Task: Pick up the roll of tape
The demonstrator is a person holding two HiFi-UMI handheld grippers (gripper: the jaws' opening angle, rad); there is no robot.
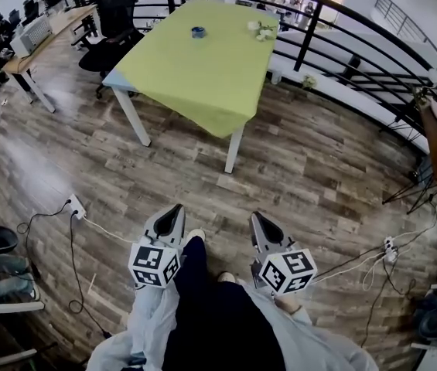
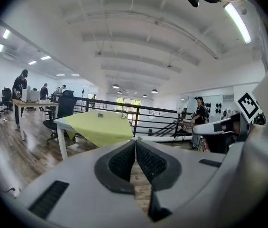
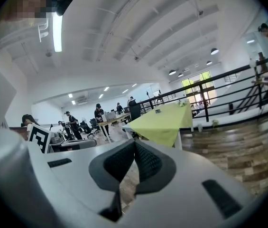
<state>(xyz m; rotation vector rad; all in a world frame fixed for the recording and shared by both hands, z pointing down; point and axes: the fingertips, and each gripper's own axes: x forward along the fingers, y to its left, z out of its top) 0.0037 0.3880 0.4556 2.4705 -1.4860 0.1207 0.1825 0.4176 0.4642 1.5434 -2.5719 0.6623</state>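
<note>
The roll of tape [image 1: 198, 32] is small and blue and lies on the far part of a table [image 1: 203, 76] covered with a yellow-green cloth. It shows as a tiny dark spot on the tabletop in the left gripper view [image 2: 100, 115] and in the right gripper view [image 3: 157, 110]. Both grippers are held low in front of the person, well short of the table, over the wooden floor. The left gripper [image 1: 175, 209] is shut with nothing between its pads [image 2: 124, 160]. The right gripper [image 1: 257, 218] is also shut and empty [image 3: 134, 142].
White objects [image 1: 262, 29] lie near the cloth's far right corner. A black railing [image 1: 334, 29] curves behind the table. A black office chair [image 1: 114, 29] stands at its left. A power strip [image 1: 76, 206] with cables lies on the floor at left, another [image 1: 389, 246] at right. People work at desks [image 1: 40, 33] far left.
</note>
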